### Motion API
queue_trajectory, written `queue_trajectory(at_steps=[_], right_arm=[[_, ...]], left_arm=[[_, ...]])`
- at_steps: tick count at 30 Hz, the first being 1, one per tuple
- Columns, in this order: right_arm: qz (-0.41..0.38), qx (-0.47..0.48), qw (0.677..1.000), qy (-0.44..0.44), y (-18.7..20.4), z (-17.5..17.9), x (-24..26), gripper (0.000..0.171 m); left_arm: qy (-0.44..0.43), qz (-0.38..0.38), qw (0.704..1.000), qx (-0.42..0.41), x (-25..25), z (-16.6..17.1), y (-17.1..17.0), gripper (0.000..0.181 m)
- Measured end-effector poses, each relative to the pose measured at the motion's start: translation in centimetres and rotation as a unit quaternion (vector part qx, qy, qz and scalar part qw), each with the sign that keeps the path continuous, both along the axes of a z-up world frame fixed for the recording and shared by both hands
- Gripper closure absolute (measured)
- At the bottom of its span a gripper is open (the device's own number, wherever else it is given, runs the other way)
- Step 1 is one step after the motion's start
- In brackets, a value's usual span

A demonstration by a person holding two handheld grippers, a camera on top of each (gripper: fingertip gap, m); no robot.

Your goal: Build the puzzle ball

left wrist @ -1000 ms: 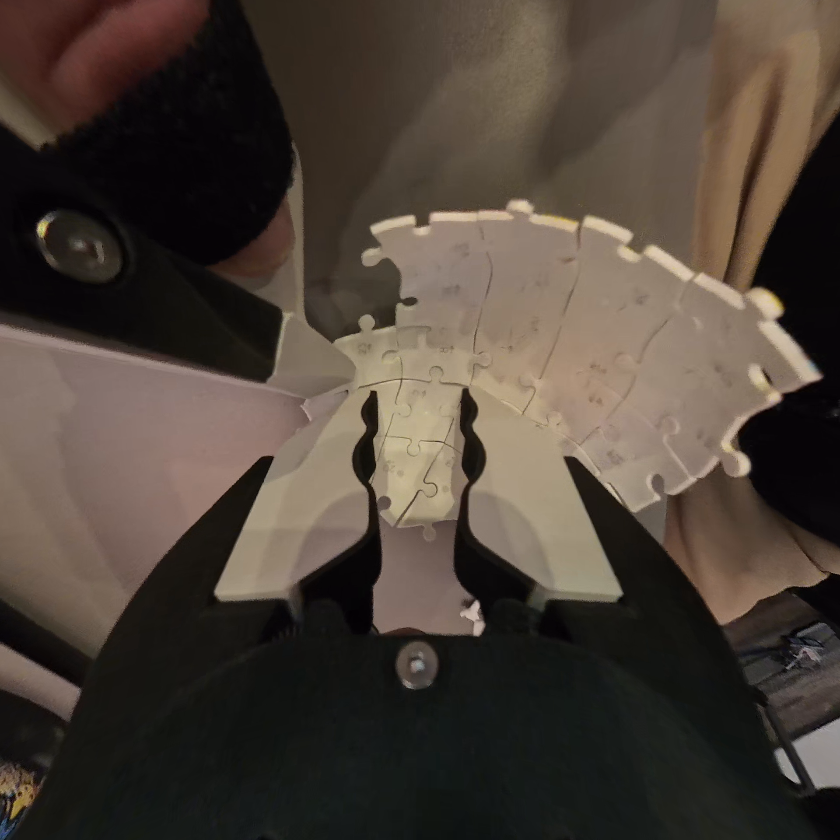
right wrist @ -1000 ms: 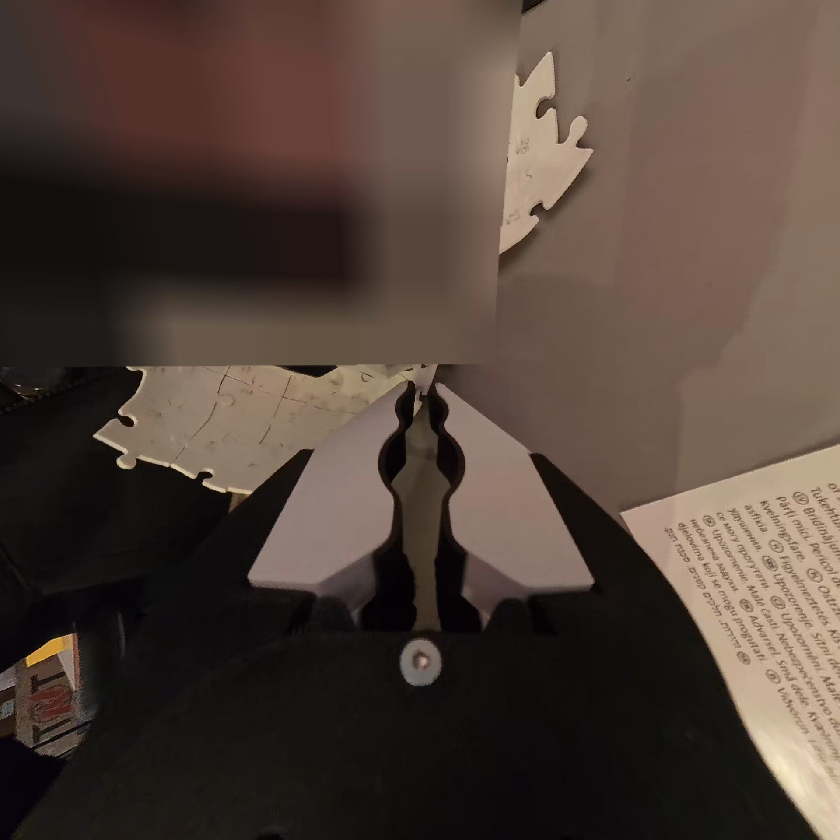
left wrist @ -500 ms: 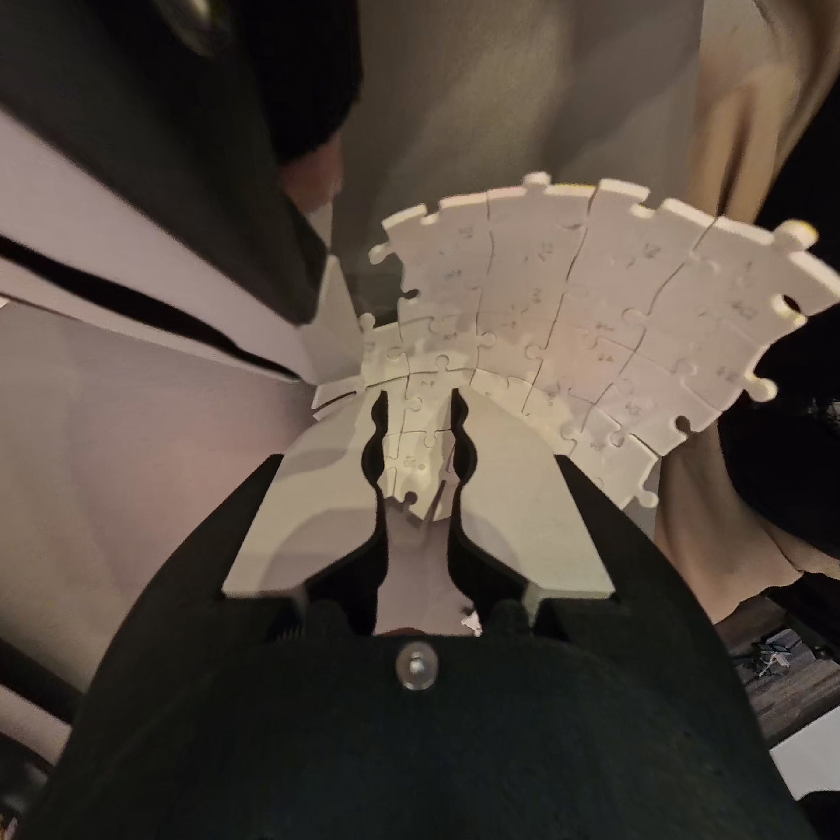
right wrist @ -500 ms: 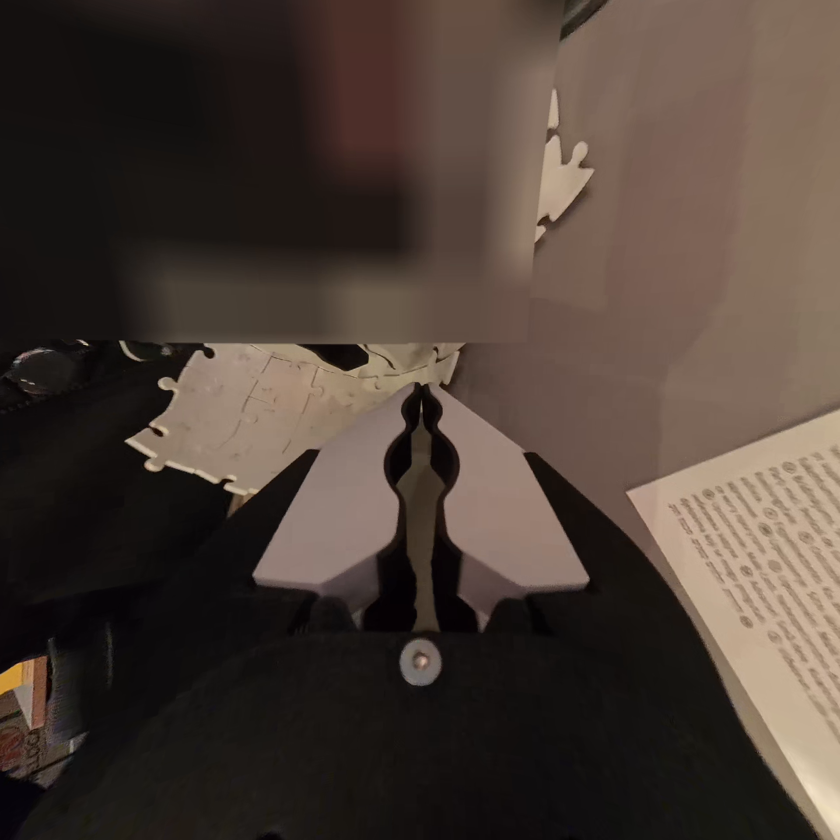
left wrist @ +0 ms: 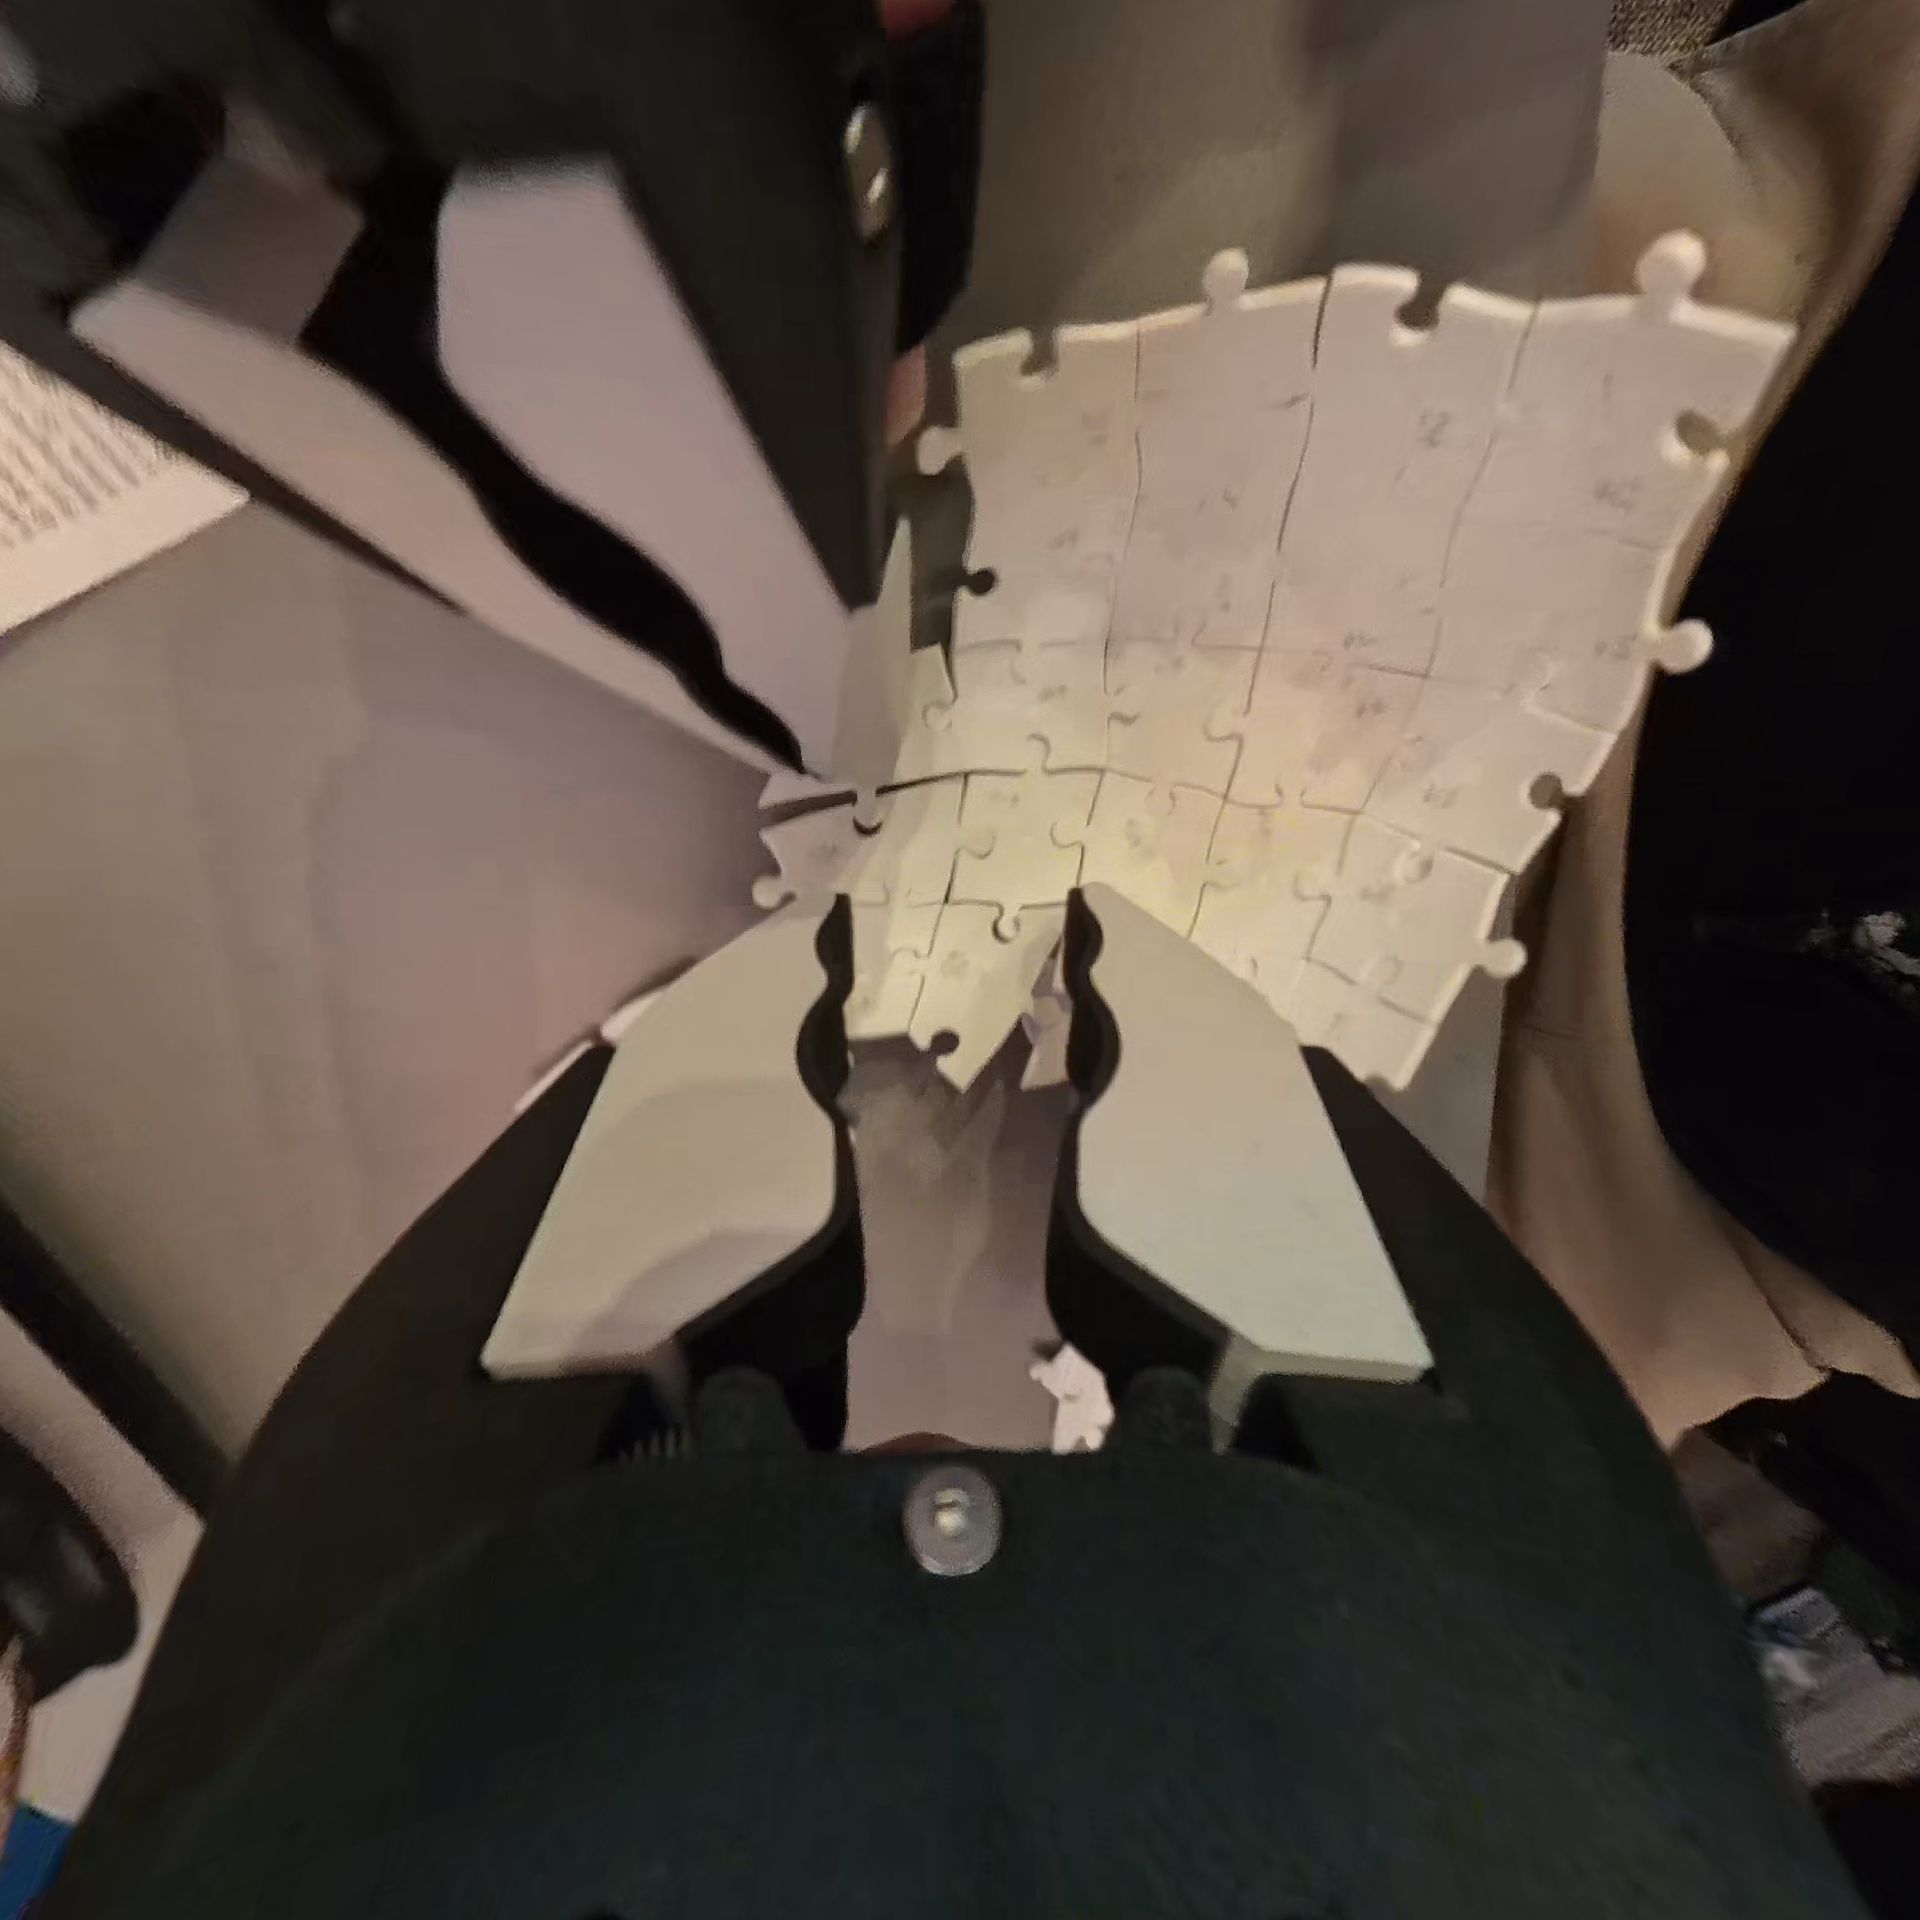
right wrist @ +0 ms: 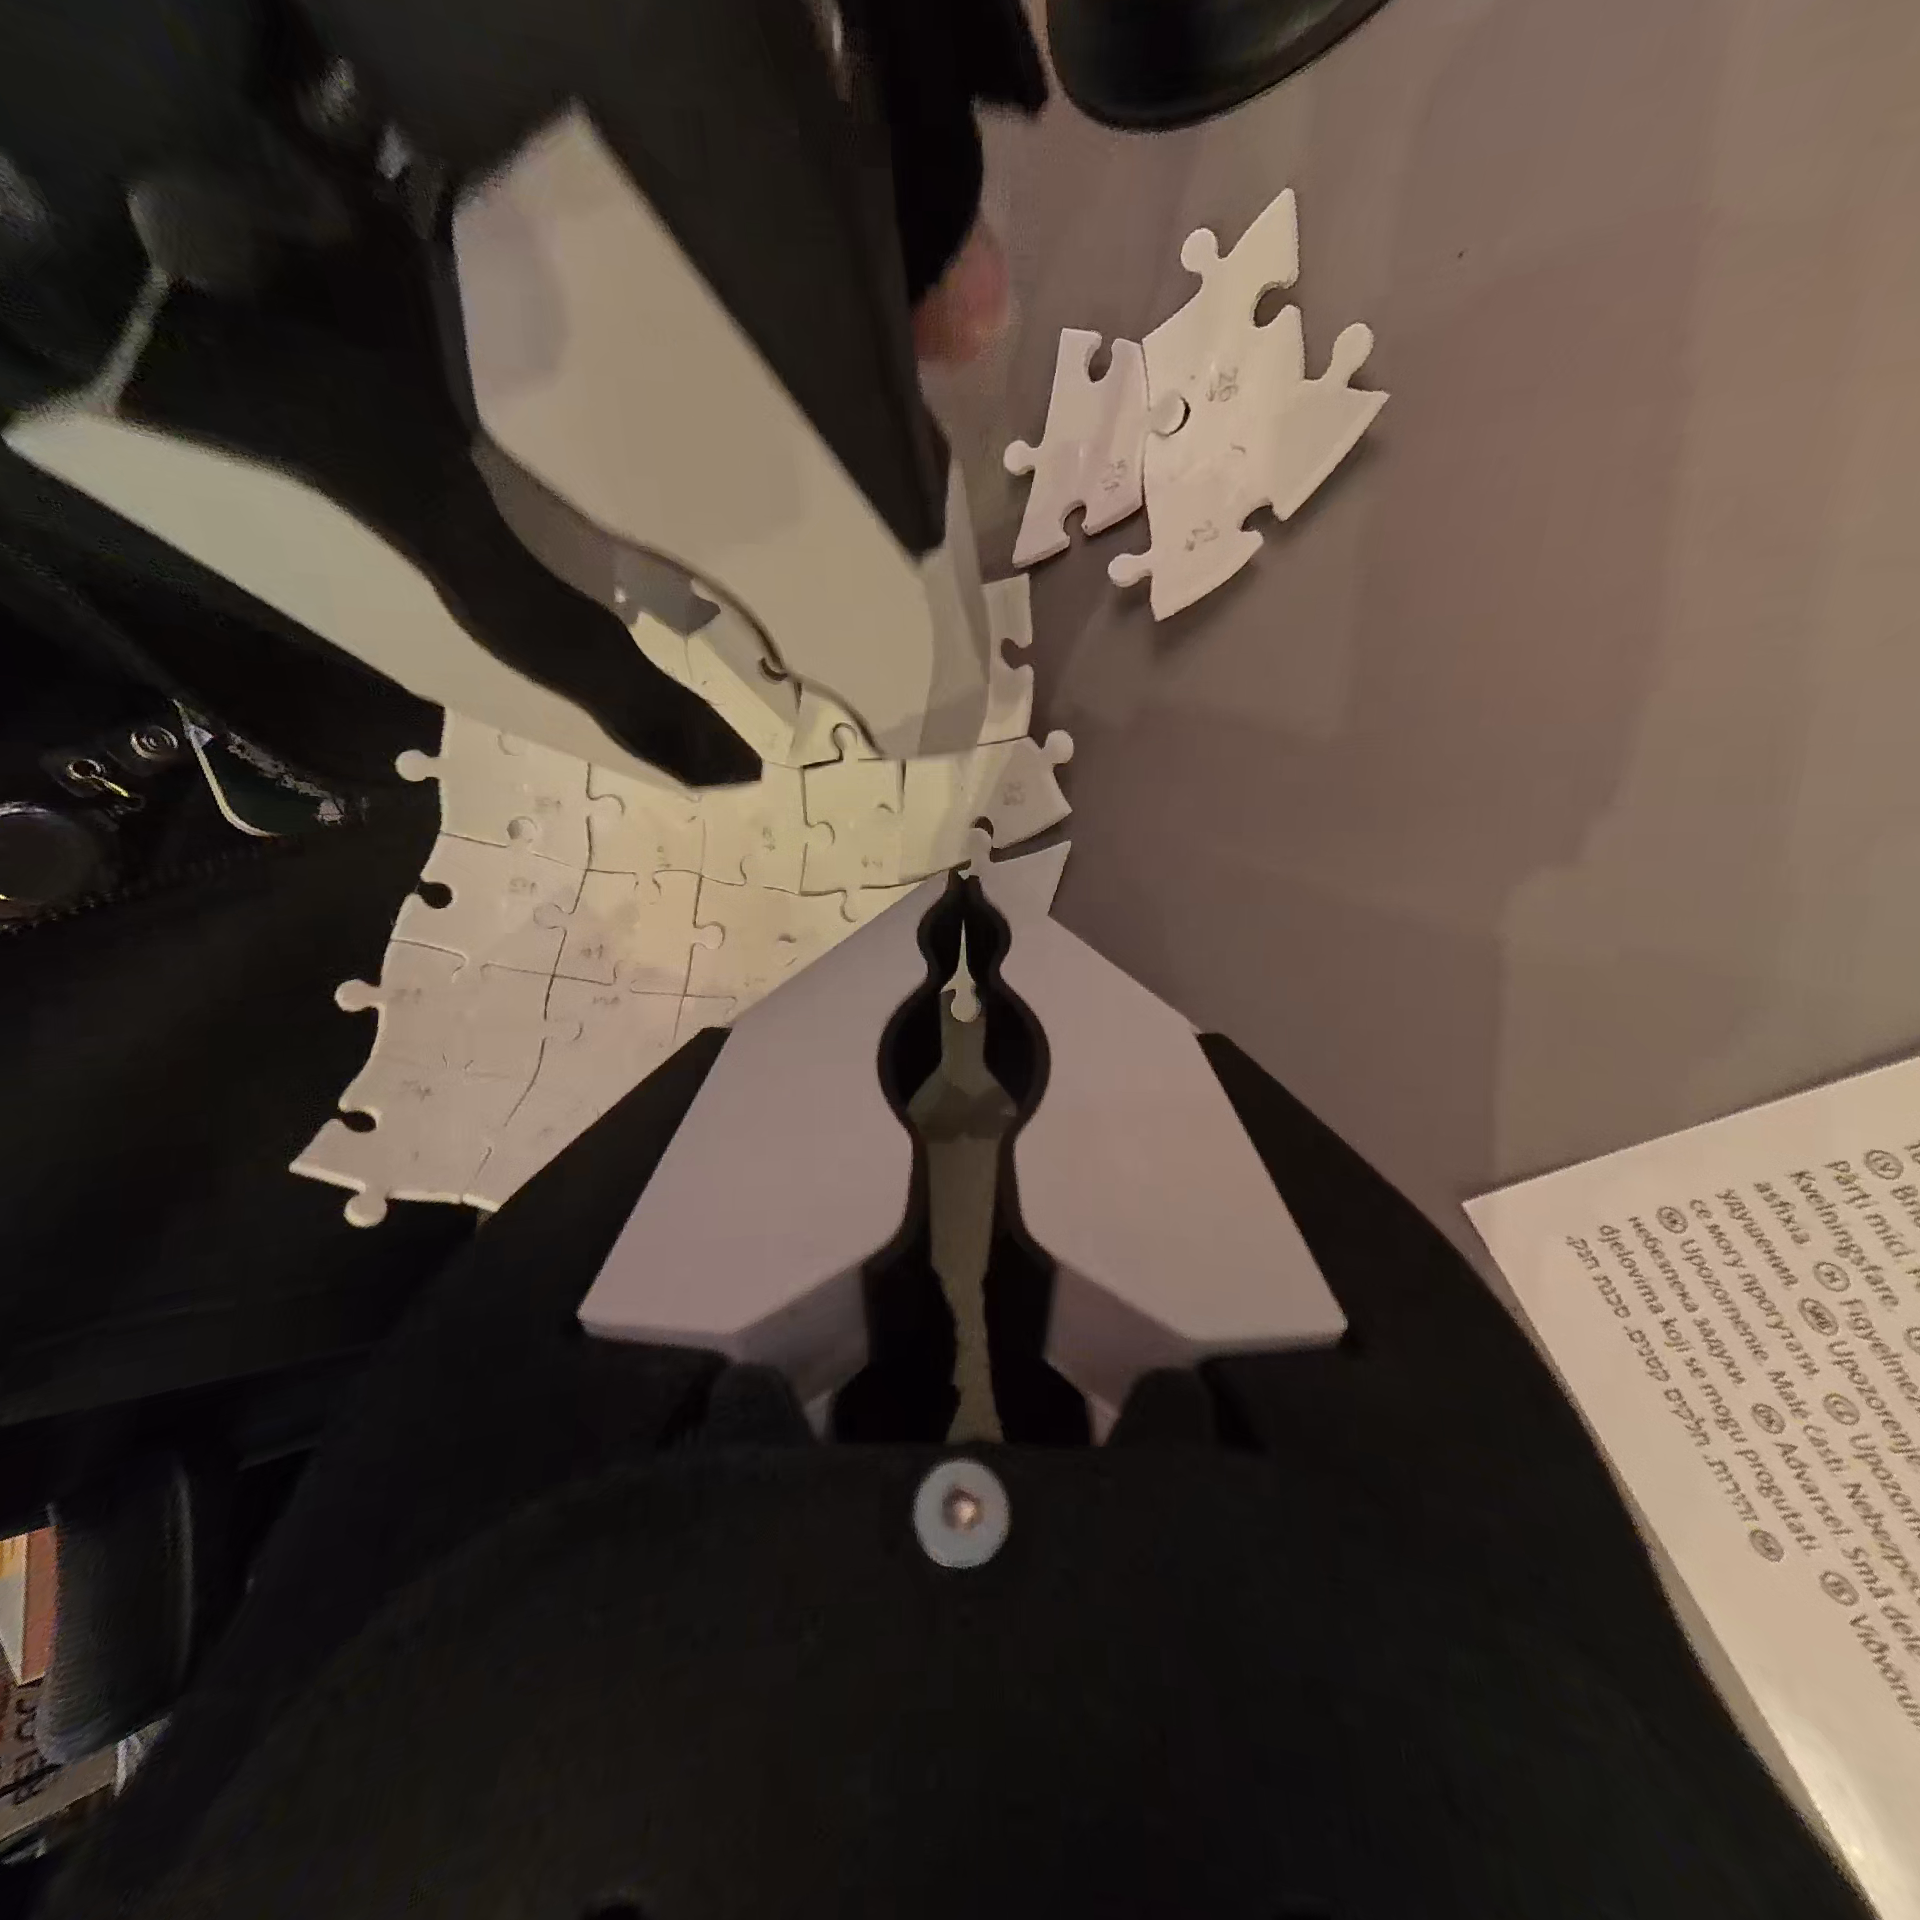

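The left gripper point(left wrist: 956, 966) pinches the near edge of the curved white sheet of joined puzzle pieces point(left wrist: 1278, 665), held above the grey table point(right wrist: 1558, 727). The right gripper point(right wrist: 964, 899), pressed together, nips a single white piece point(right wrist: 1023, 868) at the sheet's edge. Loose joined pieces point(right wrist: 1195, 436) lie farther off; a printed leaflet point(right wrist: 1756, 1351) lies near right.

A grey worktop point(right wrist: 1558, 727) carries a white printed leaflet point(right wrist: 1714, 1403) lying flat at its right edge in the right wrist view; the same sheet point(left wrist: 73, 488) shows at far left in the left wrist view. Beige cloth point(left wrist: 1621, 1091) hangs beyond the worktop's edge there.
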State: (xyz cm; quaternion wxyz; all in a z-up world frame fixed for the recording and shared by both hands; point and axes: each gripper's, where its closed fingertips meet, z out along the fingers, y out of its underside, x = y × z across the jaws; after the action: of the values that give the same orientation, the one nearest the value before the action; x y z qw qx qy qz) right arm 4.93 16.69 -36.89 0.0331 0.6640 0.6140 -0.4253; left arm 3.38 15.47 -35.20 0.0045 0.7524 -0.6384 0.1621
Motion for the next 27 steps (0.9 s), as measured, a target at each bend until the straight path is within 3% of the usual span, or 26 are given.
queue_trajectory(at_steps=[5,12,23,27], right_arm=[[-0.001,0.002,1.000,0.002,0.0,0.0,-0.1,0.171],[0.000,0.006,1.000,0.002,-0.1,0.0,-0.2,0.171],[-0.005,0.009,1.000,0.006,-0.2,0.0,-0.3,0.171],[-0.003,0.012,1.000,0.010,-0.2,0.0,-0.3,0.171]], left_arm=[[-0.014,0.070,0.997,-0.016,-1.7,0.3,0.7,0.138],[-0.106,0.167,0.977,-0.085,-2.1,0.9,0.6,0.138],[-0.087,0.222,0.970,-0.045,-3.7,0.3,1.4,0.135],[-0.111,0.282,0.948,-0.101,-4.1,0.1,0.2,0.136]])
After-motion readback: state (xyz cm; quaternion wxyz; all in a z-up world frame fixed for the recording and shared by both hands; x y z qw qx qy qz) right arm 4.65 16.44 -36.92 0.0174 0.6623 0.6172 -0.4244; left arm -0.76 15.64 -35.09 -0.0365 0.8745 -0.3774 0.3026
